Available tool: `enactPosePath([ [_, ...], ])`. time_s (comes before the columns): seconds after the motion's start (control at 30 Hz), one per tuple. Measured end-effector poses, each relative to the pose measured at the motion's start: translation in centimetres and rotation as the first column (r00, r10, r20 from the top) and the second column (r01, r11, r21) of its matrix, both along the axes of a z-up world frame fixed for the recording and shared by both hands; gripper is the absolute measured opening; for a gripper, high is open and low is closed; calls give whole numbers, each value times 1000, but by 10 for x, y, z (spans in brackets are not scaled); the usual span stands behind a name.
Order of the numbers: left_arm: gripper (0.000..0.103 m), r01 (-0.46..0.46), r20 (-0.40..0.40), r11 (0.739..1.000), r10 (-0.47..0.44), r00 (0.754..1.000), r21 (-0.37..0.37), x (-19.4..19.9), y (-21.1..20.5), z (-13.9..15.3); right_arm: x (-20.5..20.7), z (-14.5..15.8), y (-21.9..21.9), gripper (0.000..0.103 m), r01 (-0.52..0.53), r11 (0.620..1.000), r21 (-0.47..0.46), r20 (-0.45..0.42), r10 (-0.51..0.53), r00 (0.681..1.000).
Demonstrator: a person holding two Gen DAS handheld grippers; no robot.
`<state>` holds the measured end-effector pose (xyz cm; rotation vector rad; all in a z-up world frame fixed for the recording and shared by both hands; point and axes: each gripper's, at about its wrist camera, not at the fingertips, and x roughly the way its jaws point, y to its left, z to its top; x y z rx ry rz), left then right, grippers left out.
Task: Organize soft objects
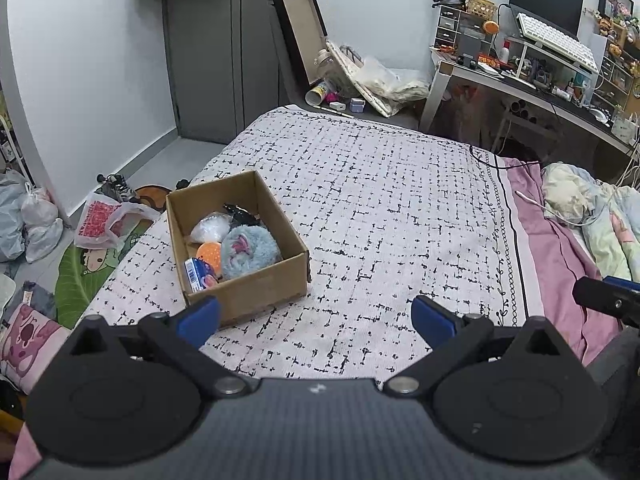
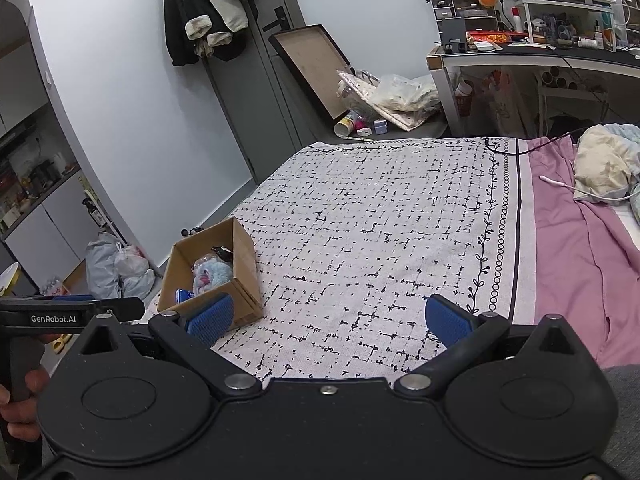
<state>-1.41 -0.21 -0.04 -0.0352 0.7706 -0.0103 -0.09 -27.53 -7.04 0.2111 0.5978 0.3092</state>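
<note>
A cardboard box [image 1: 256,284] stands on the patterned bedspread [image 1: 380,208] near the bed's left edge. Inside it lie a fluffy blue plush [image 1: 248,252], an orange ball [image 1: 210,254], a white soft bag [image 1: 210,227], a blue packet [image 1: 200,274] and something black [image 1: 240,213]. My left gripper [image 1: 316,318] is open and empty, just in front of the box. My right gripper [image 2: 328,318] is open and empty over the bedspread, right of the box [image 2: 244,280]. The plush [image 2: 210,274] also shows in the right wrist view.
Pink sheet [image 1: 560,248] and crumpled bedding [image 1: 580,200] lie at the right. Plastic bags [image 1: 104,220] and cushions are on the floor to the left. A cluttered desk [image 1: 540,80] stands at the back right. The left gripper's handle [image 2: 60,314] shows at the left.
</note>
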Motion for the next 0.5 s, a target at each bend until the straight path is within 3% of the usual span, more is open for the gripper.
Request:
enactPosePath([
  [0.5, 101, 7, 7, 1000, -7, 1000, -18, 2, 0, 1, 1, -1, 3, 103, -10, 1000, -12, -12, 10, 1000],
])
